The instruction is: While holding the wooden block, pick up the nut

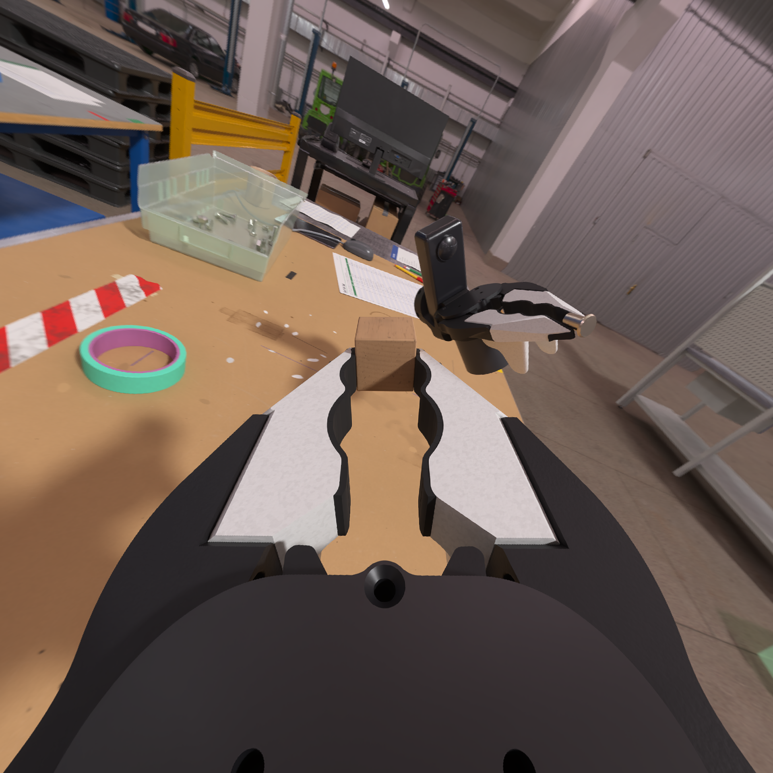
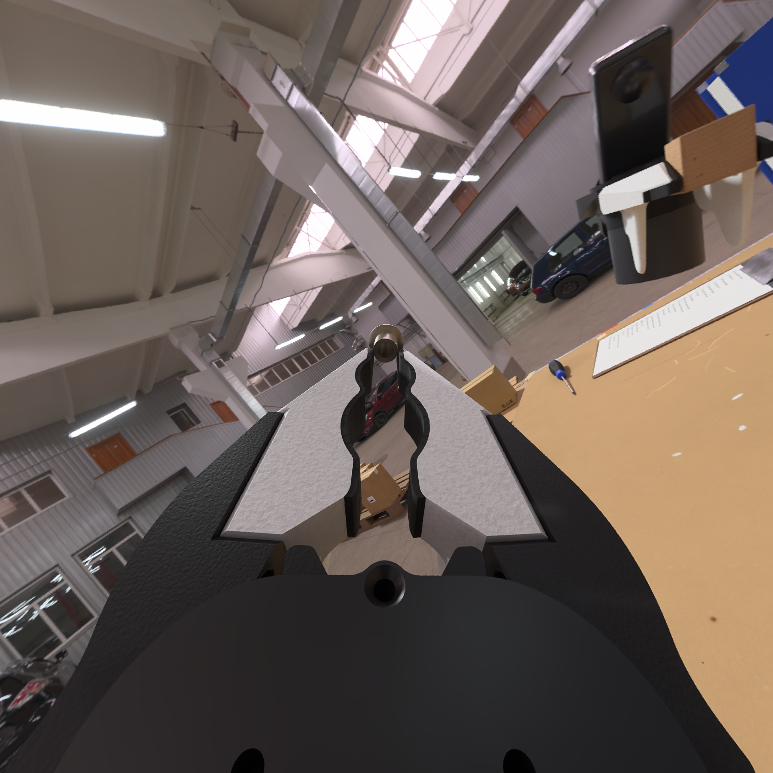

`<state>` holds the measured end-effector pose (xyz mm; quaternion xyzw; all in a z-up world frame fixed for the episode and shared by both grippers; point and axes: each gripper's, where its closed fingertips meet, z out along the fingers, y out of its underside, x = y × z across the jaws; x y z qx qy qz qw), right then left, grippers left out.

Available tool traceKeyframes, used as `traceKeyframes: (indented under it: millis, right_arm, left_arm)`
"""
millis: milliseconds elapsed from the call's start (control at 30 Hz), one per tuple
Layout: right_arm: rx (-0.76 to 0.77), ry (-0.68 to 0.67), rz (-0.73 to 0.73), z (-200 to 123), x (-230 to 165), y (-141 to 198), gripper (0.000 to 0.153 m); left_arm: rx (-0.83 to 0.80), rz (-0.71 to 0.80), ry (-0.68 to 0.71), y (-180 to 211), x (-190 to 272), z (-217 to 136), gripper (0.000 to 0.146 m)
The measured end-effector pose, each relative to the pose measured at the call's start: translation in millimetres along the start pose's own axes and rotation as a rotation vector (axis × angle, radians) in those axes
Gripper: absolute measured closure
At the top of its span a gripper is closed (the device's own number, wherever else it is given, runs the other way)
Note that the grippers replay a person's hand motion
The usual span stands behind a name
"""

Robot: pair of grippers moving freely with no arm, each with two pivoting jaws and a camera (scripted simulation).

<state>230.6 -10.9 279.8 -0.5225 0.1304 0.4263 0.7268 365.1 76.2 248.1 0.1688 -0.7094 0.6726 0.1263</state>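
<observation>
Wooden block (image 1: 385, 353) in left tool (image 1: 385, 364); nut (image 2: 385, 347) in right tool (image 2: 385, 355).

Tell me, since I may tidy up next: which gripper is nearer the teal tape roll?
Left. The left gripper, shut on the wooden block, hangs just right of the tape roll. The right gripper, holding the nut, floats farther right, past the table edge.

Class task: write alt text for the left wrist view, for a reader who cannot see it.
The left gripper clamps a wooden block at its fingertips above a tan workbench. Beyond it to the right, the right gripper holds a small metal nut in the air. A green tape roll lies to the left.
</observation>
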Motion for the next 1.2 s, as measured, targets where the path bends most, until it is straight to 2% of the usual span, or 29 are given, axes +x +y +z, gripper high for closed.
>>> traceKeyframes:
  millis: [133, 467, 633, 800, 967, 1033, 1067, 1133, 1200]
  right_arm:
    - [-0.005, -0.019, -0.002, -2.7, -1.3, -1.1, 0.142]
    - [-0.01, 0.01, -0.028, -11.2, 1.2, -1.7, 0.142]
    - [-0.094, 0.152, -0.207, -0.4, -3.8, -11.4, 0.142]
    - [-0.165, 0.032, -0.278, 13.1, -30.6, -21.5, 0.142]
    - [-0.198, 0.018, -0.275, 15.7, -30.6, -22.3, 0.142]
    - [-0.208, 0.095, -0.3, 15.2, -19.9, -25.3, 0.142]
    - [-0.223, 0.195, -0.339, 13.8, -8.3, -28.1, 0.142]
    - [-0.293, 0.446, -0.495, 10.3, 15.5, -34.6, 0.142]
    - [-0.371, 0.586, -0.668, 12.4, 26.5, -41.1, 0.142]
  left_arm:
    - [-0.005, -0.048, 0.039, 5.0, 0.3, 7.6, 0.12]
    - [-0.034, -0.027, 0.028, 10.1, 3.8, 15.2, 0.12]
    - [-0.064, -0.041, 0.016, 18.1, 1.6, 22.8, 0.12]
    - [-0.107, -0.042, 0.031, 27.9, 9.4, 36.4, 0.12]
    - [-0.121, -0.046, 0.059, 32.9, 17.5, 45.7, 0.12]
    - [-0.126, -0.054, 0.065, 35.0, 17.4, 47.6, 0.12]
    - [-0.13, -0.06, 0.065, 36.3, 16.5, 48.3, 0.12]
    - [-0.136, -0.079, 0.062, 38.8, 13.9, 49.3, 0.12]
    - [-0.143, -0.107, 0.068, 41.2, 12.1, 49.9, 0.12]
